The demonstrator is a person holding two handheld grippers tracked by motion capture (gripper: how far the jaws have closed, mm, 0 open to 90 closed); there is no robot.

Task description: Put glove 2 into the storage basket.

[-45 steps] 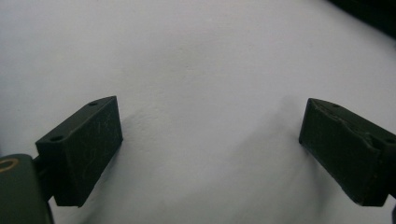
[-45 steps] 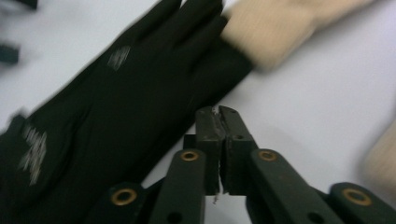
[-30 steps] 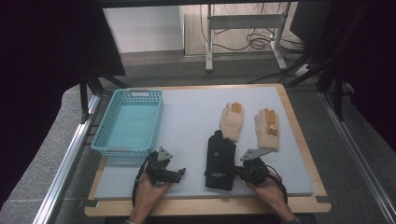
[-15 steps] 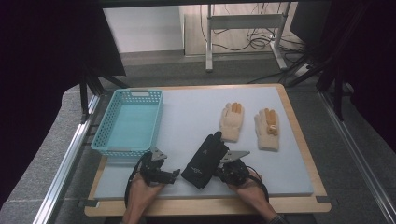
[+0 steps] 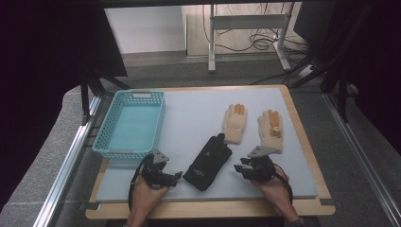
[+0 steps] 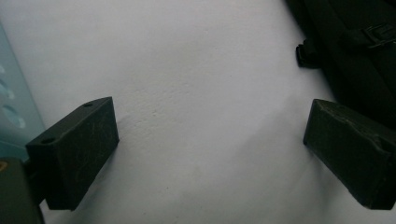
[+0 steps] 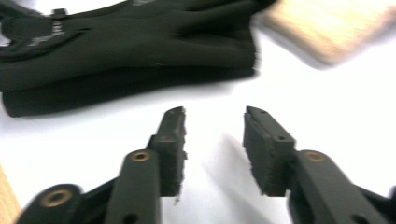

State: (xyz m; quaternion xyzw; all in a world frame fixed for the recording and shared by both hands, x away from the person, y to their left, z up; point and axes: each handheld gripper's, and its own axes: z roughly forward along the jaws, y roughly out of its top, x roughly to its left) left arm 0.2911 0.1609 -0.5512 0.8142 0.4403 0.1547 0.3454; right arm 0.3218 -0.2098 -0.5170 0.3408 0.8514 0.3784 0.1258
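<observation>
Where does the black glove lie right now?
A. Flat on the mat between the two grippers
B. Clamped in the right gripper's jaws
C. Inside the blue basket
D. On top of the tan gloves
A: the black glove lies flat on the mat between the left gripper and right gripper, whose jaws are empty.

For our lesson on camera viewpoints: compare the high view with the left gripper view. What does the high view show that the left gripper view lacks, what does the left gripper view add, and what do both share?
The high view alone takes in the two tan gloves, the right gripper with jaws apart and nothing between them, both hands and the whole basket.

The left gripper view adds a close look at the left gripper: jaws wide apart over bare mat, gripping nothing.

Both share the black glove, the light blue basket and the pale mat.
</observation>
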